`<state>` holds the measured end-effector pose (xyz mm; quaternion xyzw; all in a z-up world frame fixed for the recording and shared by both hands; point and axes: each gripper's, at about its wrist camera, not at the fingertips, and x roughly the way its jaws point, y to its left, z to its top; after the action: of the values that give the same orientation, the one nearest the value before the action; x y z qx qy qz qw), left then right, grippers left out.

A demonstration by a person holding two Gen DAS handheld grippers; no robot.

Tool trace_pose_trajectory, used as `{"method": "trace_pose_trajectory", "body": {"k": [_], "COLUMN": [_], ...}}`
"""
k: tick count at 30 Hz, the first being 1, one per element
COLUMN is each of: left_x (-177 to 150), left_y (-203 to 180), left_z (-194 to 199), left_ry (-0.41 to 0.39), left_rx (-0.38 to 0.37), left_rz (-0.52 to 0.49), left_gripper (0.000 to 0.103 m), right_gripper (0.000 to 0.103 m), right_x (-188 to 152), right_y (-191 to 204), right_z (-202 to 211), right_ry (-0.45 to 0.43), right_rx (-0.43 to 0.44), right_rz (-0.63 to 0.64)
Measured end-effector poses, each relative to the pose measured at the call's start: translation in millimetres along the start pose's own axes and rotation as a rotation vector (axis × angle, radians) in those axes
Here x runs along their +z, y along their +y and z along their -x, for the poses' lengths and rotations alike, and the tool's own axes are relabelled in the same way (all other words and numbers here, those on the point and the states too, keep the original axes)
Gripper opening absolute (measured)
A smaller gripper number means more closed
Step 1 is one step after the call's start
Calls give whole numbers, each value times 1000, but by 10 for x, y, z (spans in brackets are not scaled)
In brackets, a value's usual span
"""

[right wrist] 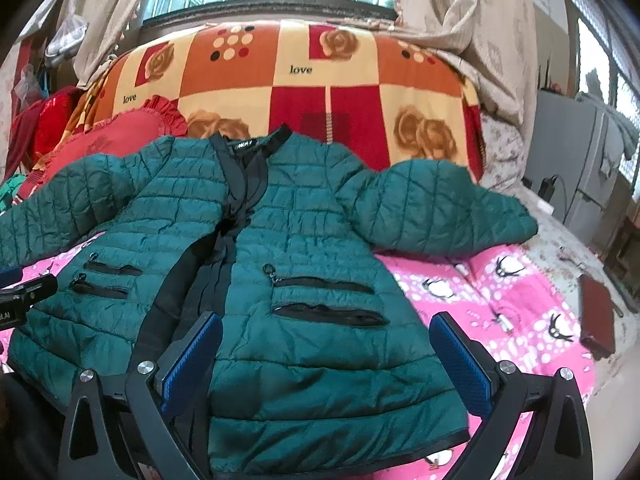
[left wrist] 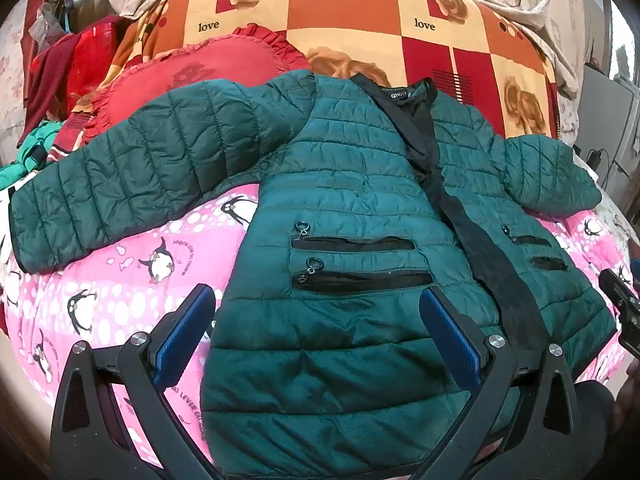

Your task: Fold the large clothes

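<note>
A dark green quilted jacket (left wrist: pixel 340 184) lies front-up and spread flat on a pink penguin sheet (left wrist: pixel 120 272), with its black placket down the middle and both sleeves stretched out sideways. My left gripper (left wrist: pixel 316 316) hangs open over the jacket's lower left panel, below the two zip pockets, and grips nothing. In the right wrist view the jacket (right wrist: pixel 304 240) fills the centre. My right gripper (right wrist: pixel 328 348) is open over its lower right panel near the hem. Each gripper shows at the edge of the other's view: the right gripper (left wrist: pixel 620 308) and the left gripper (right wrist: pixel 24 292).
A red frilled heart cushion (left wrist: pixel 192 76) and an orange rose-patterned blanket (left wrist: pixel 360 20) lie behind the collar. A heap of red and green clothes (left wrist: pixel 60 68) sits far left. A brown flat case (right wrist: pixel 596 320) rests on the bed's right side. Curtains and a window stand behind.
</note>
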<state>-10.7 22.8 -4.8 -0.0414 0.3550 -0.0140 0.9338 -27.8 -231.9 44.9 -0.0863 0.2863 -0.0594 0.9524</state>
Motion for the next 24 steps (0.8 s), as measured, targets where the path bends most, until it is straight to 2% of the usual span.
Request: {"method": "trace_pose_trajectory", "body": {"k": [12,24], "left_x": [8,8], "left_y": [63,70], "left_z": [-14,-17], "left_ry": [8,9], "left_rx": [-8,-7], "left_rz": [24,24], "left_gripper": [102,102], "right_gripper": [102,102], "right_x": [-4,-7], "right_y": [85,70], "right_z": [-1,-8], "right_ry": [0,-1], "right_rx": [-54,-48], "right_rz": [62,58]}}
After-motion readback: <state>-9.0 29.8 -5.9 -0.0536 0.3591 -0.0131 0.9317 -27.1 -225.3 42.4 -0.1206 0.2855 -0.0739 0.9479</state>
